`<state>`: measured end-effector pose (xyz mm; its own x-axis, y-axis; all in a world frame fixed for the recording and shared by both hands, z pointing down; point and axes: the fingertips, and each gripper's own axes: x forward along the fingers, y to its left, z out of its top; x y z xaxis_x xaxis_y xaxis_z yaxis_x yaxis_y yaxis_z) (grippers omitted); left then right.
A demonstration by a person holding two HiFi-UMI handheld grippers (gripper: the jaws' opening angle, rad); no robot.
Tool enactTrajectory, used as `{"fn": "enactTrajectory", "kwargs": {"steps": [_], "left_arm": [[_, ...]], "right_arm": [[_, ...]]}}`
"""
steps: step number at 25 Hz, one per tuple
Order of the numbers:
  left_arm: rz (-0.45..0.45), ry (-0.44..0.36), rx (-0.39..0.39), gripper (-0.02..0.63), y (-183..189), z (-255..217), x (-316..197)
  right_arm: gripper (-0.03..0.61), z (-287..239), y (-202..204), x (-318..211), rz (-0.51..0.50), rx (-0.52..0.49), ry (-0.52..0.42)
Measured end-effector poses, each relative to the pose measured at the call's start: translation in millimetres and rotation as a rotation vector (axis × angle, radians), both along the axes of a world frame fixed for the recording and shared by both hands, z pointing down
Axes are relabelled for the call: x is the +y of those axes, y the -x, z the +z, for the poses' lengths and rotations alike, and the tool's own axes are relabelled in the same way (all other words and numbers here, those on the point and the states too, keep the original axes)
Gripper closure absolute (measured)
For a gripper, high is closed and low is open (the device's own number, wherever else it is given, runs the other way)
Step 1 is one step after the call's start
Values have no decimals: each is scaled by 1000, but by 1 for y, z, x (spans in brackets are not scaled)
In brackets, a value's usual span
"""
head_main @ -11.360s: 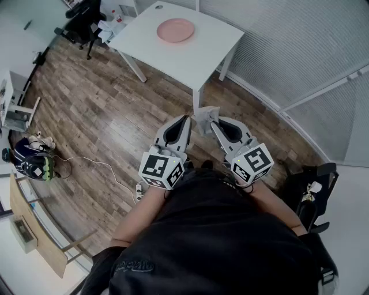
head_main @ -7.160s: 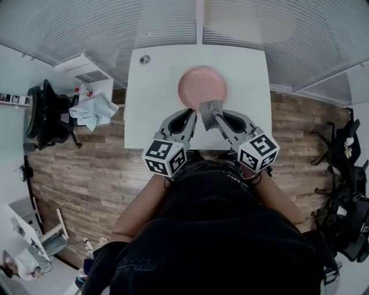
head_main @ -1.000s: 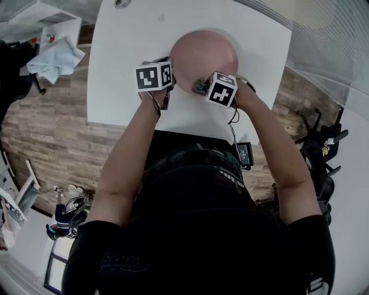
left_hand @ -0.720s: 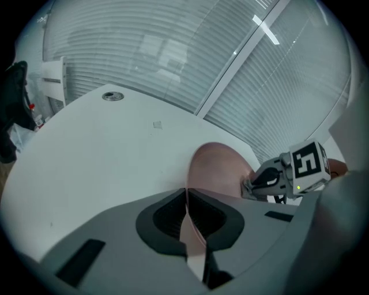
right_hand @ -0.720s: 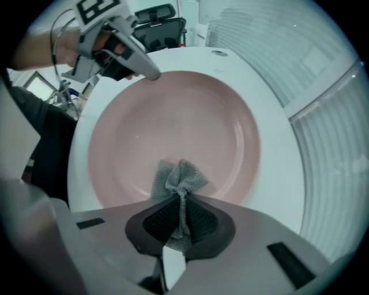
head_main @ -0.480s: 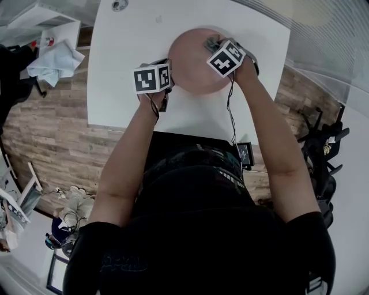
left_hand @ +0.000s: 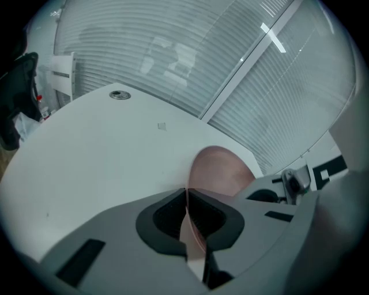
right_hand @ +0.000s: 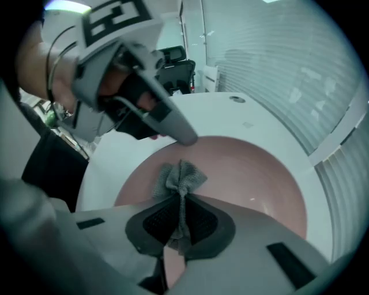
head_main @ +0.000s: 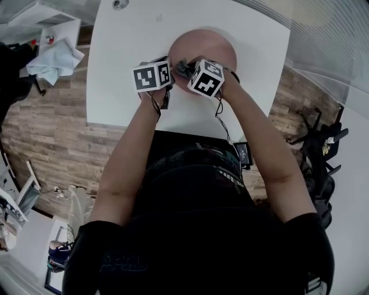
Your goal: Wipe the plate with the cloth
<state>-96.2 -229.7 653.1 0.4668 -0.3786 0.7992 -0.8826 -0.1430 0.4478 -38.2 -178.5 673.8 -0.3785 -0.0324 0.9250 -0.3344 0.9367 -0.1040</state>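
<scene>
A pink plate (head_main: 210, 49) lies on the white table (head_main: 127, 52). My left gripper (head_main: 169, 70) is shut on the plate's left rim; in the left gripper view the jaws (left_hand: 186, 199) meet on the edge of the plate (left_hand: 222, 170). My right gripper (head_main: 184, 69) is shut on a bunched grey cloth (head_main: 183, 67). In the right gripper view the cloth (right_hand: 180, 176) fans out from the jaws (right_hand: 180, 197) onto the plate (right_hand: 253, 173), just short of the left gripper's fingertips (right_hand: 183, 136) at the rim.
A small round cap (head_main: 120, 4) sits at the table's far corner. A light blue rag (head_main: 57, 57) lies on furniture left of the table. Ribbed blinds (left_hand: 173, 52) run behind the table. Wooden floor (head_main: 46, 132) surrounds it, with a black chair base (head_main: 320, 150) at the right.
The right gripper swept the cloth out to the plate's far right side, then back across to the plate's left side beside the left gripper. The left gripper stayed on the rim.
</scene>
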Motion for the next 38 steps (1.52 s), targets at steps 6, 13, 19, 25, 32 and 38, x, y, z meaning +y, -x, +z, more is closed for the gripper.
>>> {"fn": "enactTrajectory", "kwargs": {"steps": [6,13,19,25,32,38], "left_arm": [[26,-5,-6,585,1,1,0],[144,-25,-52,584,-2,1,1],[181,-33,-71,581,-6,-2,3],[150,-13,-41,582,-7,-2,2],[118,4,-23,588,-5,3,2],[100,5,-31,588,-2,6,10]], "right_arm": [[543,5,-56,64,-100,118,187],[541,13,-139,-5,30,393,48],[543,7,-121,-95,224,331,-247],[543,2,-38,-110,163,112,-300],[543,0,40,-20,-76,-66,-112],[543,2,22,71,-253,-20,70]]}}
